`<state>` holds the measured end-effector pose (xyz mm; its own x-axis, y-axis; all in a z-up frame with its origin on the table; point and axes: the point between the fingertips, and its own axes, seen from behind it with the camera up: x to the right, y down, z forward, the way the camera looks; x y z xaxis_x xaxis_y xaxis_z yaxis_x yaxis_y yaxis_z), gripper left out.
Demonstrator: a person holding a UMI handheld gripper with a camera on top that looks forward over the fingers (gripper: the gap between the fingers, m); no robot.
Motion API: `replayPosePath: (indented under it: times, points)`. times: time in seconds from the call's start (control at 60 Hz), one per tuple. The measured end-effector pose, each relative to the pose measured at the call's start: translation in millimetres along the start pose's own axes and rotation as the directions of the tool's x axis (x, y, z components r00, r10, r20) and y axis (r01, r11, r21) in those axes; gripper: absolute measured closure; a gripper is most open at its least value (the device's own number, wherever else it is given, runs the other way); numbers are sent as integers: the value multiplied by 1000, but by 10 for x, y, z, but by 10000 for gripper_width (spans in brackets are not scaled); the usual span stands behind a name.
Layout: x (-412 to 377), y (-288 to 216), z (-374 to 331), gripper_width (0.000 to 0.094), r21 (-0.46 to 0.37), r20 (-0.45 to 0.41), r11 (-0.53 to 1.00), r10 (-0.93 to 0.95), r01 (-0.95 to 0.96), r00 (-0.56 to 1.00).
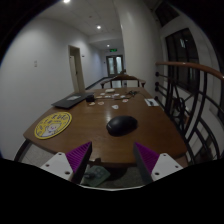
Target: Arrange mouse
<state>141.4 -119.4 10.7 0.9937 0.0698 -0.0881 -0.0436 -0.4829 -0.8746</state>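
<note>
A black computer mouse (121, 124) lies on a brown wooden table (95, 140), just ahead of my fingers and a little right of the middle. My gripper (113, 158) is open and empty, held above the table's near edge. Its two purple pads (78, 156) stand wide apart, with the mouse beyond the gap between them.
A round yellow mat (53, 125) lies on the table left of the mouse. A dark flat laptop (70, 101) sits further back on the left, with several small items (112, 98) beyond it. Chairs (122, 82) stand at the far end. A railing (190, 100) runs on the right.
</note>
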Motion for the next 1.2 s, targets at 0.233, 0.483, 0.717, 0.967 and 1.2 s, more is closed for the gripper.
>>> replayPosePath:
  times: [0.233,0.483,0.717,0.967,1.2]
  points:
    - [-55,-166,851,108,-88,-21,994,-65,63,998]
    - [43,-469,1464,133,-158,-74,986,-60,48,995]
    - [110,-573,1648,552,-145,-90,989,-36,23,995]
    - [-320,-1413,999,605,63,-93,994,-82,88,992]
    - [-2191,-1983,664,606,157,123,986,28,-47,992]
